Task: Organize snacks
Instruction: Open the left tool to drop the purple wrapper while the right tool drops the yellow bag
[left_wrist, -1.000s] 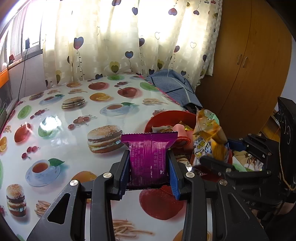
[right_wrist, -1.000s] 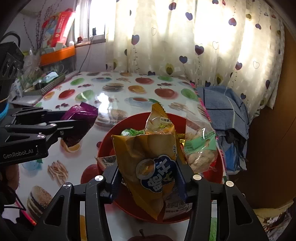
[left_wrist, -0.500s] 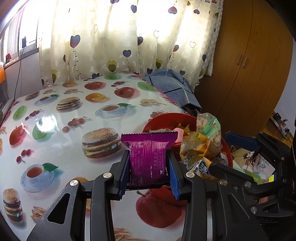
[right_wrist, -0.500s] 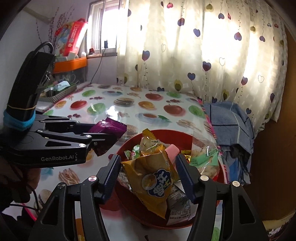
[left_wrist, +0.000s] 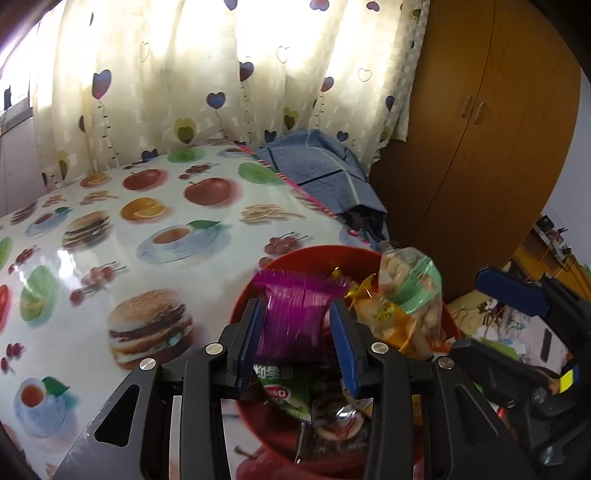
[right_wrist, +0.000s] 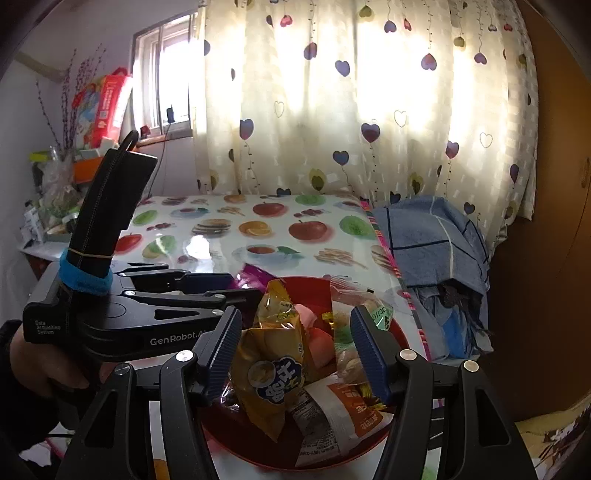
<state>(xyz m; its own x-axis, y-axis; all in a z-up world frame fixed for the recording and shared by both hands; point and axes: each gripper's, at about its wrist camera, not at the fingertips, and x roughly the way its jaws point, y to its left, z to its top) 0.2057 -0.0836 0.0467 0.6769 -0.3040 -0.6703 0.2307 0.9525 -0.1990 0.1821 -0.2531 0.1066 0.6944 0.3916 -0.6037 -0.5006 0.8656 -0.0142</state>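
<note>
While my left gripper (left_wrist: 297, 334) clamps the crinkly purple packet (left_wrist: 293, 317), the red bowl (left_wrist: 295, 258) sits directly beneath its fingertips, the packet standing upright above the heaped glossy wrappers. My right gripper (right_wrist: 297, 345), spread wide and gripping nothing, straddles the yellow chip bag (right_wrist: 273, 369) lying in that bowl.

My two grippers over a bowl (right_wrist: 400, 341) of snacks, lower centre of frame.

My left gripper (left_wrist: 298, 341) holds a wrapped packet (left_wrist: 293, 317) above the bowl; my right gripper (right_wrist: 295, 354) brackets a chip bag (right_wrist: 273, 373) lying inside it.
</note>
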